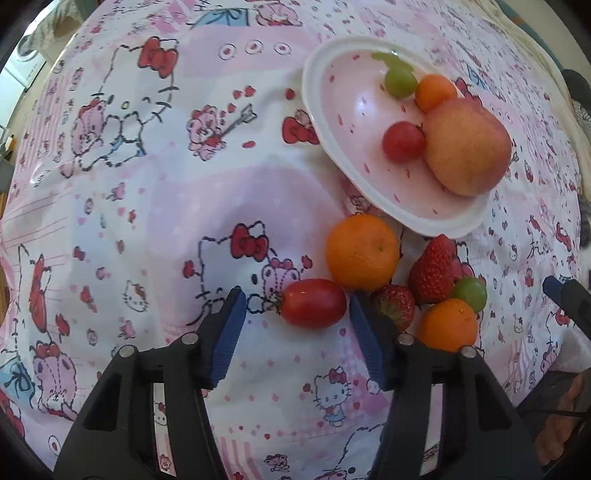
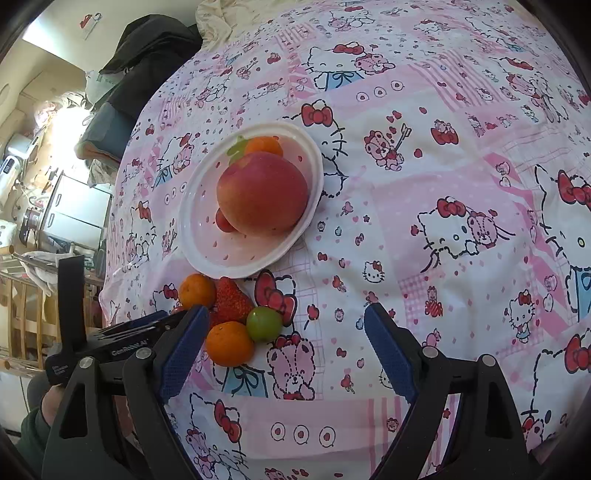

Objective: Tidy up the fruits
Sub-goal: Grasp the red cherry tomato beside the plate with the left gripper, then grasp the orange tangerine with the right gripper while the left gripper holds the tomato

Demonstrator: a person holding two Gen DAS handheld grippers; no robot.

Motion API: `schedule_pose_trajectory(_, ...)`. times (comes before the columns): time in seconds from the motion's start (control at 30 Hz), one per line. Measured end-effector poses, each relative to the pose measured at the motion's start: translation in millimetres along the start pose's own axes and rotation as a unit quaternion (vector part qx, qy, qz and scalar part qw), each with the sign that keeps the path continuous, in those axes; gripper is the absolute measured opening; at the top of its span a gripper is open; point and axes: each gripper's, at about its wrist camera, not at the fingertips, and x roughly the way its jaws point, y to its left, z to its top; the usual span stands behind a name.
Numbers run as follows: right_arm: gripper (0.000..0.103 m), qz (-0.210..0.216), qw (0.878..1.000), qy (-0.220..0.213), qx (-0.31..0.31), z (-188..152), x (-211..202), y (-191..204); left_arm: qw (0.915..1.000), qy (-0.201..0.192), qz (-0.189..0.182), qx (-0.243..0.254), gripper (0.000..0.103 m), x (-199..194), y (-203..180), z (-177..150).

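Left gripper (image 1: pixel 295 314): jaws apart, straddling oblong tomato (image 1: pixel 314 303) on cloth (image 1: pixel 147 206), near plate (image 1: pixel 369 184); not yet pinched. Risk: right pad nudges adjacent strawberry (image 1: pixel 397 304), tomato rolls.

A pink cartoon-cat cloth (image 2: pixel 424 229) covers the whole surface. Beyond the cloth's far edge lies a black garment (image 2: pixel 147 51), with a cream fabric (image 2: pixel 225 18) bunched just beside it. Off the cloth's left edge stand white drawers (image 2: pixel 79 214), cluttered shelves (image 2: pixel 22 155) and a wooden rail (image 2: pixel 26 314), all well apart from the cloth's middle.
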Motion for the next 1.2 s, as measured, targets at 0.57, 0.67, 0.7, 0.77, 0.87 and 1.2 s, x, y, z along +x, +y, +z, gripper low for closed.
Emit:
schedule_pose_trajectory(0.57, 0.088, -0.004, 1.000, 0.008, 0.000, 0.1, 5.2, -1.4, 0.9995, -0.017, -0.010, 0.025, 0.034, -17.1, -6.6, -5.8)
schedule_pose_trajectory(0.67, 0.088, 0.002, 1.000, 0.013, -0.005, -1.0, 7.4, 1.6, 0.9990, -0.037, 0.003, 0.024, 0.034, -27.3, -3.5, -6.3)
schedule_pose_trajectory(0.7, 0.088, 0.005, 1.000, 0.015, -0.010, -1.8, 8.7, 4.0, 0.9991, -0.038, 0.000, 0.019, 0.034, -29.3, -1.5, -5.5)
schedule_pose_trajectory(0.77, 0.088, 0.014, 0.999, 0.023, -0.017, -3.5, 12.3, 8.3, 0.9990, -0.043, -0.009, 0.007, 0.034, -34.6, 3.3, -3.5)
schedule_pose_trajectory(0.87, 0.084, 0.034, 0.998, 0.042, -0.021, -5.9, 20.7, 14.4, 0.9981, -0.061, -0.005, -0.005, 0.034, -46.4, 10.5, -2.9)
schedule_pose_trajectory(1.2, 0.065, 0.083, 0.986, 0.140, -0.034, -26.6, 70.0, 37.2, 0.9968, -0.072, -0.019, -0.028, 0.034, -52.9, 18.8, 5.7)
